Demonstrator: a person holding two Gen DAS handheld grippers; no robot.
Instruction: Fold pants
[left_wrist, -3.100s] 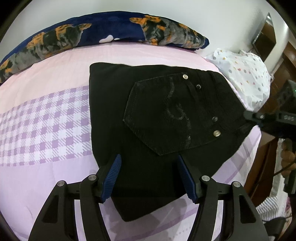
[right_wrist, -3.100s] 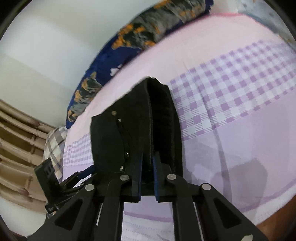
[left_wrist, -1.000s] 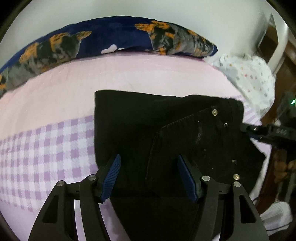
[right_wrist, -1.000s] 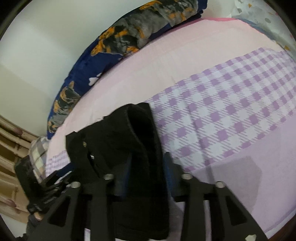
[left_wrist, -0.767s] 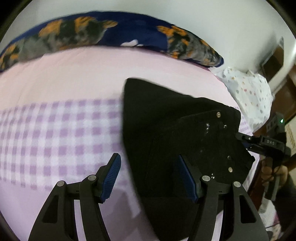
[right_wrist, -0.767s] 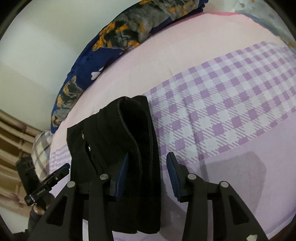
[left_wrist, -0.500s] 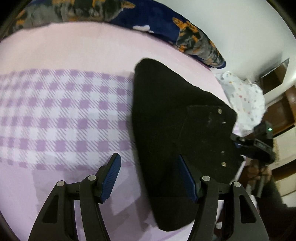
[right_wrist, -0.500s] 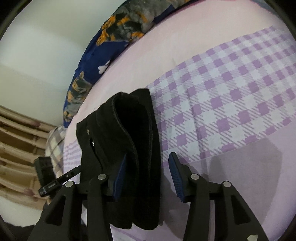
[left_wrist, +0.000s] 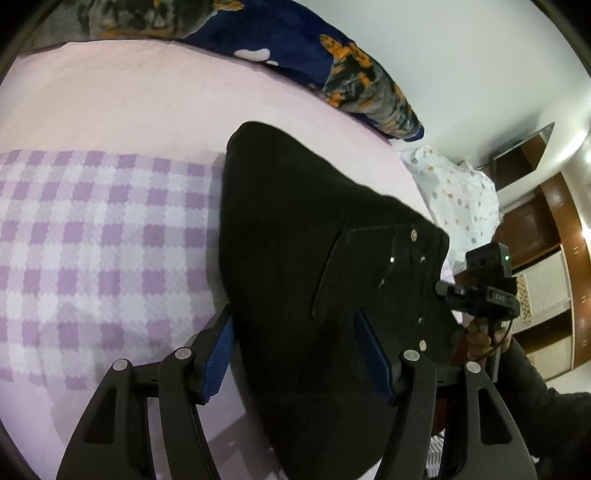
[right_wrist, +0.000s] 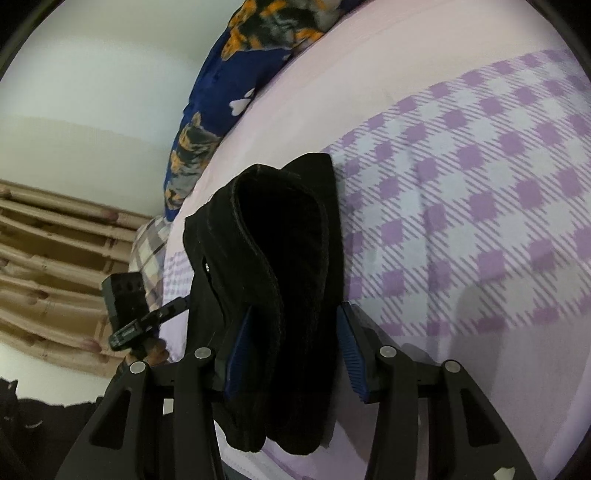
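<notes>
Left wrist | both hand-held grippers (left_wrist: 295, 350) (right_wrist: 293, 350) wide | black pants (left_wrist: 303, 236) folded thick, riveted

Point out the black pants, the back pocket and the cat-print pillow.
black pants (left_wrist: 288, 240), left wrist view, on the plain top panel.
back pocket (left_wrist: 354, 273), left wrist view, on the middle of the pocket patch.
cat-print pillow (right_wrist: 229, 77), right wrist view, on the navy cover.
</notes>
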